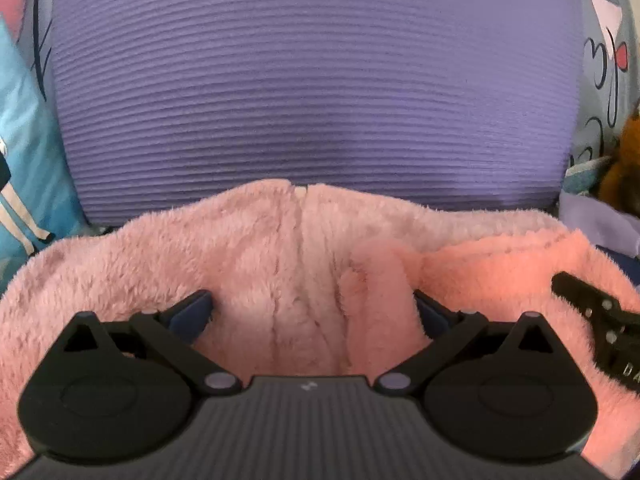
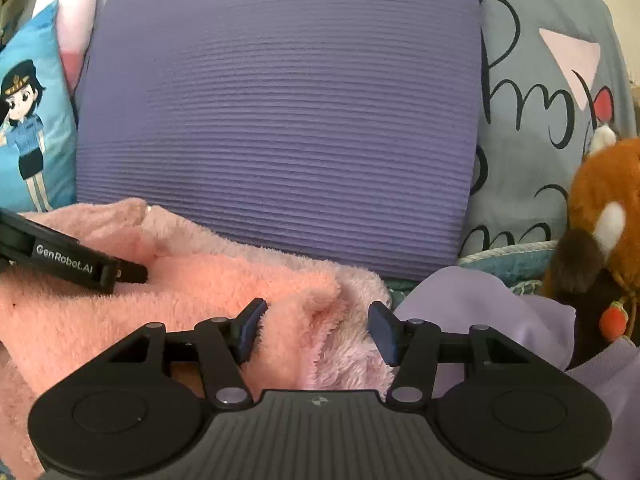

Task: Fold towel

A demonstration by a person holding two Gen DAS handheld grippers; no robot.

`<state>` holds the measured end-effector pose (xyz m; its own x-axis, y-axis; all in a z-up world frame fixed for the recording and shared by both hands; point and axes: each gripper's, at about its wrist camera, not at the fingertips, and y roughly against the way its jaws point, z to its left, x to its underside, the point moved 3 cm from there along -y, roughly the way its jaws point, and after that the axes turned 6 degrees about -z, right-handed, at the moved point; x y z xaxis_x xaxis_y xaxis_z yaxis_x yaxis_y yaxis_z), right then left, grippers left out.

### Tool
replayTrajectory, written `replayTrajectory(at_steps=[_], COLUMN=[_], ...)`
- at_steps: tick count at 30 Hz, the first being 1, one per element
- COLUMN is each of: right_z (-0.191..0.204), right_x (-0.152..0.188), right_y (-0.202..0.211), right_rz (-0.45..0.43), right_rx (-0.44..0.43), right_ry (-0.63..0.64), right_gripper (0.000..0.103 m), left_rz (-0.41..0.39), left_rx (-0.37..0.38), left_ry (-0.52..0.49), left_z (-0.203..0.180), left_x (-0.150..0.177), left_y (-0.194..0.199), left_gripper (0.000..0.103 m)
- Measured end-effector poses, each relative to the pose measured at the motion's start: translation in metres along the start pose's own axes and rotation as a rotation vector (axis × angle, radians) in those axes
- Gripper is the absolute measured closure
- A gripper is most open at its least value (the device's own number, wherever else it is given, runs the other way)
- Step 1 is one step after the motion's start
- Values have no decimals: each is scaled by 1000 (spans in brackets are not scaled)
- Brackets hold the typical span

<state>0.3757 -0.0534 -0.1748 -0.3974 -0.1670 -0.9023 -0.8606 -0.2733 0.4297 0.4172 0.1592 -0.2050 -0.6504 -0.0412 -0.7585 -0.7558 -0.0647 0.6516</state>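
Lying bunched along the lower half of both wrist views, the pink towel (image 1: 280,248) on the near edge of the purple mat (image 1: 312,80), far edge sagging rather than straight. Left gripper (image 1: 312,312) spread wide, fluffy pile heaped between the blue pads but not pinched. Right gripper (image 2: 316,328) likewise parted around a raised hump at the towel's right corner, nothing clamped. Likely trouble: closing on the thick hump and catching several layers at once, giving a crooked fold; or snagging the lilac cloth (image 2: 480,300) just beside the right pad; or the two grippers, close together, colliding
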Motion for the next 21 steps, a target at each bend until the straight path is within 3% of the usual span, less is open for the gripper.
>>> replayTrajectory(at_steps=[2,6,9,12,15,19,21], right_z=[-5,-7,-4,18,42,42,36], right_x=[-2,-23,-28,-15,6,27,30], right_y=[-1,37,76,95,91,69,64], right_rz=[18,-70,-125,-125,-83,28,35], right_rx=[-1,25,-6,-42,-62,-70,-75], right_ry=[-46,-40,-26,48,186,153,124], right_gripper=[49,52,51,50,49,47,45], left_rz=[-10,-119,-158,-136,-61,8,12], left_rx=[-10,-6,6,-13,-62,-50,-39], left_ry=[-3,-24,-68,-110,-132,-111,-101], left_z=[0,3,-1,-9,-14,-12,-10], left_x=[-2,-8,1,15,32,42,44], left_y=[12,67,100,108,96,77,72], left_gripper=[0,0,0,0,0,0,0])
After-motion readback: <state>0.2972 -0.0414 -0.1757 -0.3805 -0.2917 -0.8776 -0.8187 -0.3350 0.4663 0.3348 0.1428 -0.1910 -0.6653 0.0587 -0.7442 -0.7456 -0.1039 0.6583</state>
